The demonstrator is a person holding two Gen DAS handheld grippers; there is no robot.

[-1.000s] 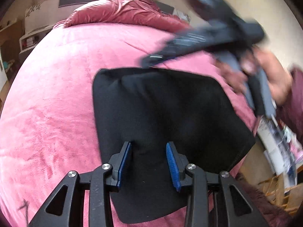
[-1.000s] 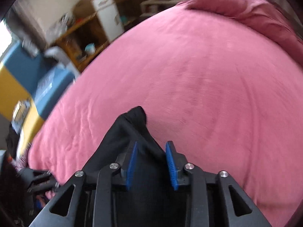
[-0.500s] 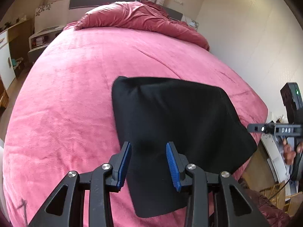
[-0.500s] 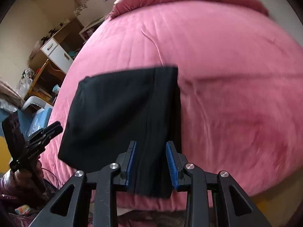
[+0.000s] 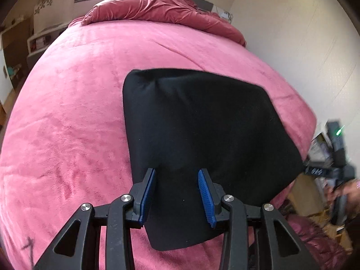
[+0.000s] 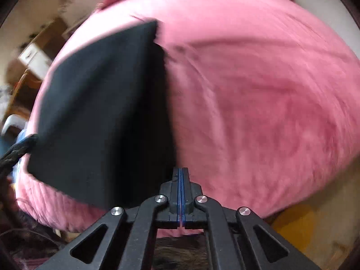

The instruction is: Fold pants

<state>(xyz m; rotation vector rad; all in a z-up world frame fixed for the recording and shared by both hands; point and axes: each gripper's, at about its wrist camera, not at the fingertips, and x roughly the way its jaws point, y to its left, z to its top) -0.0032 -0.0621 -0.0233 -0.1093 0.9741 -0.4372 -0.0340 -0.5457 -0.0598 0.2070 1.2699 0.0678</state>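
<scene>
Pink plush blanket (image 5: 74,117) covers the whole bed, nap brushed in patches. Black pants (image 5: 202,130) lie folded into a flat rectangle near the foot edge, one corner overhanging it. Crumpled darker red duvet (image 5: 157,6) heaped at the head end, under the window. Cream wall (image 5: 299,36) along one side; wooden shelving (image 6: 33,51) with white drawers on the other, blurred. Left gripper (image 5: 176,193) above the pants' near edge, blue pads spread wide, nothing between them. Right gripper (image 6: 181,193) beside the pants, fingers pressed fully together, gripping nothing.
</scene>
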